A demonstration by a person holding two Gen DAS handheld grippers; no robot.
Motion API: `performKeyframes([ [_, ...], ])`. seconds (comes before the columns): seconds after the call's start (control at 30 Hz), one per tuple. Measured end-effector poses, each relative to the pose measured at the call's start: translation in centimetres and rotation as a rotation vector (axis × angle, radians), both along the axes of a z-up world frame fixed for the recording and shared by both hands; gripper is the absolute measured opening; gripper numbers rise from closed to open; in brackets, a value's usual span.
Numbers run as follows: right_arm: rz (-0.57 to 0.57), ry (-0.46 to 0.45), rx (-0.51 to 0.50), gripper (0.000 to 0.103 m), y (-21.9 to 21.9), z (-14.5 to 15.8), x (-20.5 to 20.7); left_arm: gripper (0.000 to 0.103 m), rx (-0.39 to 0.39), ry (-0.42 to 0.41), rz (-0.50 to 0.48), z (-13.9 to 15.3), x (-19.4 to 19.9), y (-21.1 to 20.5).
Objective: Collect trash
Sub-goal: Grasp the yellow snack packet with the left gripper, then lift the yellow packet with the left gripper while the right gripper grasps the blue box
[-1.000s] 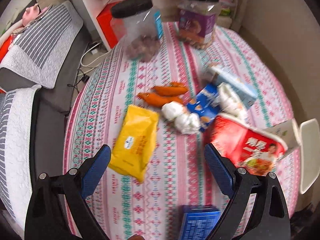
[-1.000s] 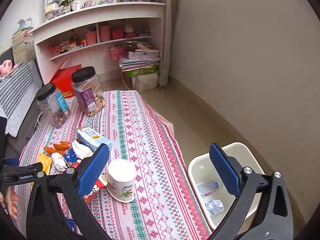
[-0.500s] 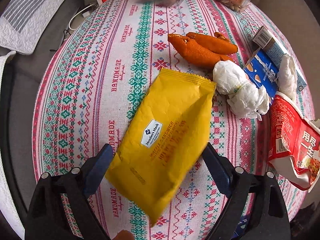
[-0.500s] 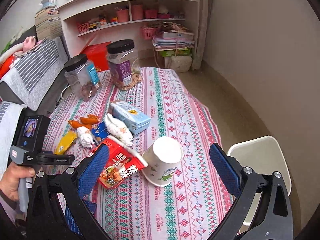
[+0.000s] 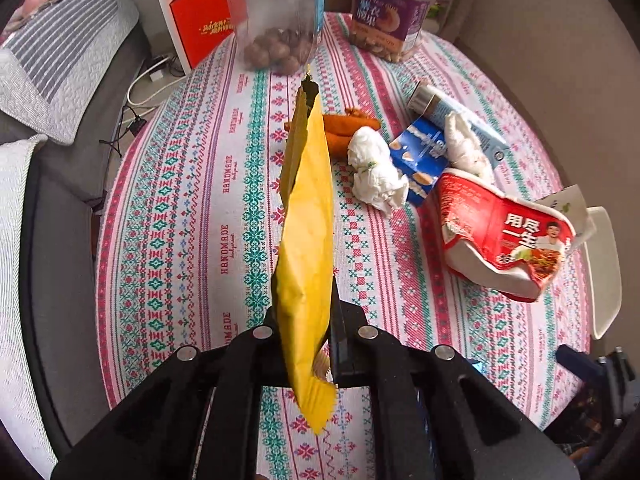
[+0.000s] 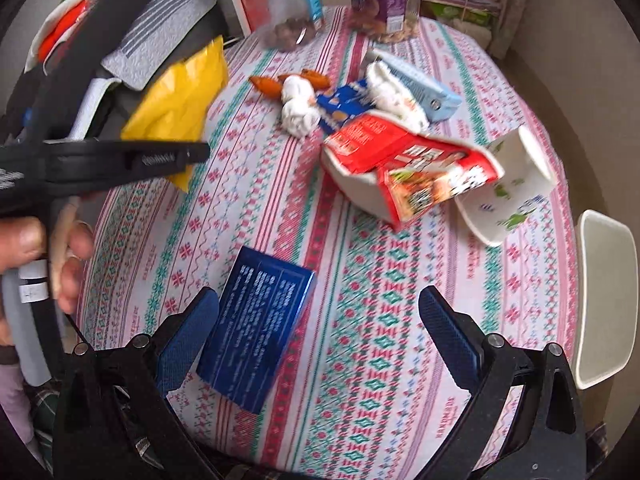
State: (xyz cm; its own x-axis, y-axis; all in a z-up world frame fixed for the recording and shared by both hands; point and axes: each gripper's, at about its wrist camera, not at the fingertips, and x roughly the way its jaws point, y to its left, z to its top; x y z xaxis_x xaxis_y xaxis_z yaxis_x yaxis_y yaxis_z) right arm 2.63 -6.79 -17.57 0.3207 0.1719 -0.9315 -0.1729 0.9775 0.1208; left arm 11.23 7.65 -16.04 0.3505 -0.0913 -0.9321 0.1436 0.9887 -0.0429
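The yellow snack bag [image 5: 306, 240] is clamped edge-on between the two fingers of the left gripper [image 5: 310, 336], lifted off the table [image 5: 192, 208]; its lower crimped end hangs below the fingers, its upper end points toward the jars. In the right wrist view the same bag [image 6: 180, 96] shows at the left, above the table edge, w/ the person's hand [image 6: 48, 248] on the gripper handle.

Rest of the trash lies on the patterned cloth: two orange peels [image 5: 352, 128] just behind the bag, a crumpled white tissue [image 5: 376, 172] touching a blue wrapper [image 5: 424, 152], then a light blue carton [image 5: 452, 112] w/ another white wad [image 5: 468, 148] on it. A crushed red noodle cup [image 5: 504, 240] is nearer, and a white paper cup [image 6: 516, 184] lies on its side beside it.

The right gripper [image 6: 320, 328] has its jaws wide apart, nothing between the pads; it hovers over a dark blue box [image 6: 260, 328], the left pad probably just beside the box, but blur makes it hard to tell. A white bin [image 6: 604, 300] stands off the table's right side. Two clear jars [image 5: 280, 12] stand at the far end.
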Motion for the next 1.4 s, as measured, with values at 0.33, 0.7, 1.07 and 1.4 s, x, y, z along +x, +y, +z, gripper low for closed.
performKeyframes([
  [0.33,0.000,0.130,0.012,0.074,3.0,-4.1,0.8,0.010,-0.065,-0.098,0.071,4.0,-1.7,4.5],
  [0.7,0.022,-0.018,0.088,0.057,3.5,-0.4,3.0,0.010,-0.111,-0.122,0.102,3.9,-2.1,6.4],
  [1.07,-0.022,-0.453,0.053,0.057,-0.2,7.8,2.9,0.011,-0.110,-0.277,0.127,6.6,-3.2,5.0],
  [1.4,-0.138,-0.637,-0.013,0.057,-5.1,10.1,2.3,0.011,-0.104,-0.444,0.078,9.3,-4.3,-0.2],
])
